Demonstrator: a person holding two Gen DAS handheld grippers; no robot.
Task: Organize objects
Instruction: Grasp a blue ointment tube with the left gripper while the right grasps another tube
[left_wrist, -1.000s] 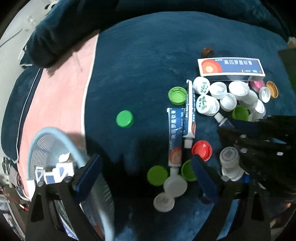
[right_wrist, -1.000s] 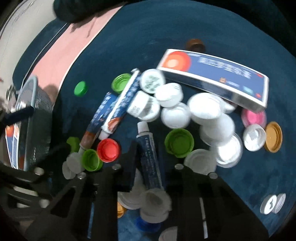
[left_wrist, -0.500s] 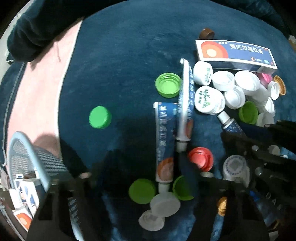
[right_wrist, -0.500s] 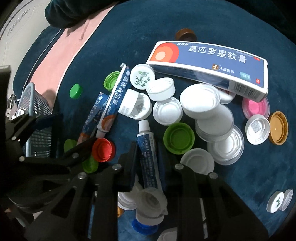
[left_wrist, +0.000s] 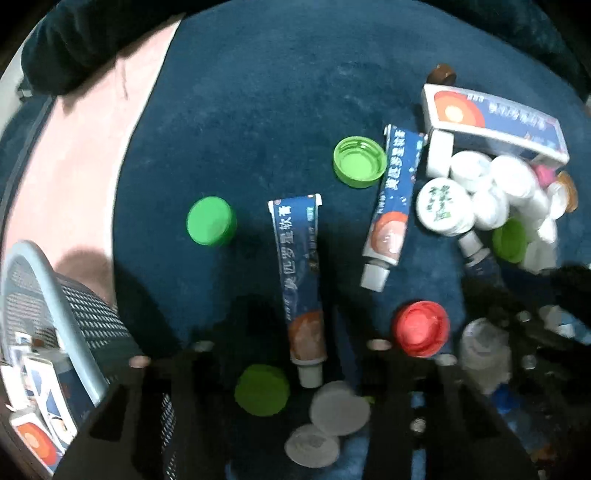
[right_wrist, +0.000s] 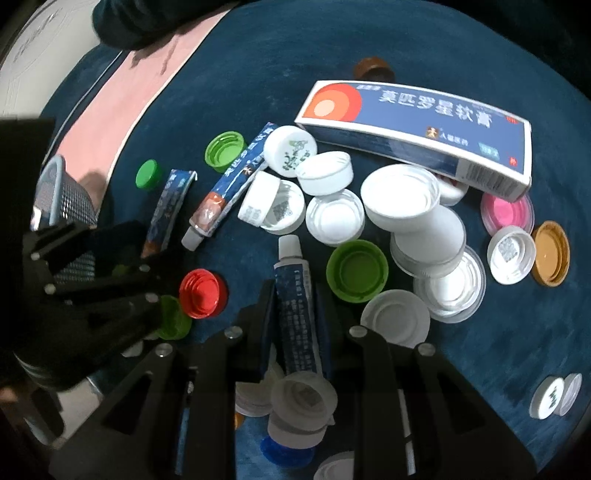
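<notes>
Left hand-held gripper (left_wrist: 303, 332): jaws just closing around a tube (left_wrist: 299, 273).
Right hand-held gripper (right_wrist: 295, 295): clamped on another tube (right_wrist: 295, 306).

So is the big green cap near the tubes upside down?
Yes. The green cap lies open side up on the blue cloth: its hollow inside and rim ridges show.

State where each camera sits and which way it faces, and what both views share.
Left wrist: on the left gripper, looking straight down at the blue cloth; its dark jaws, just closing, pinch the first tube.
Right wrist: on the right gripper, tilted steeply down over the white caps; its jaws clamp the second tube; the left gripper shows at the left.
Shared: red cap, box, basket, first tube.
</notes>
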